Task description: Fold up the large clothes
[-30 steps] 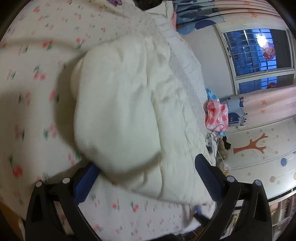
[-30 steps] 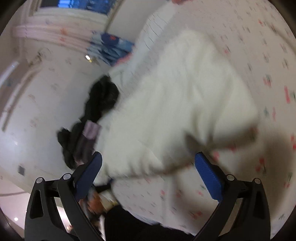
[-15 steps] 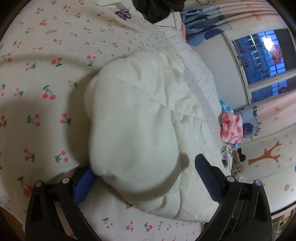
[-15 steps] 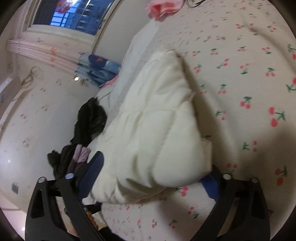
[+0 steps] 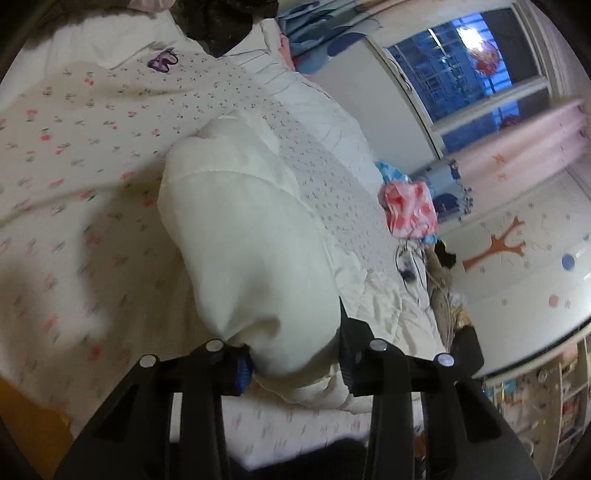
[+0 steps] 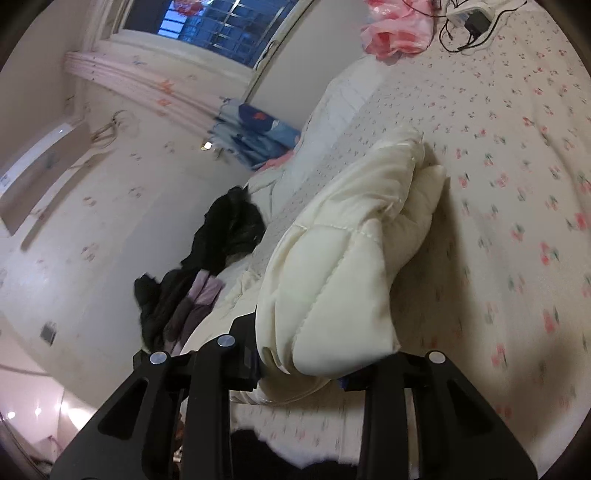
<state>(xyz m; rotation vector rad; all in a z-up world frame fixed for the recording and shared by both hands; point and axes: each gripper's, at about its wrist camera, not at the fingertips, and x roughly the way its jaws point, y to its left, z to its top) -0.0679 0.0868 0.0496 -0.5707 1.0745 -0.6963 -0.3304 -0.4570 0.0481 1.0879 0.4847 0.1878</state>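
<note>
A cream puffy quilted jacket (image 5: 251,236) lies folded in a thick bundle on the cherry-print bedsheet (image 5: 74,155). My left gripper (image 5: 295,358) is shut on the near end of the bundle. In the right wrist view the same jacket (image 6: 354,251) stretches away from me, and my right gripper (image 6: 299,365) is shut on its other near end. The blue pads are mostly hidden by the fabric.
Dark clothes (image 6: 218,251) are heaped at the head of the bed, also in the left wrist view (image 5: 221,18). A pink plastic bag (image 5: 410,210) and a charger with cables (image 6: 472,22) lie near the far edge. Wall and window beyond.
Both grippers went from wide open around the jacket's ends to closed on them. The bundle now looks bunched and slightly raised at both gripped ends.
</note>
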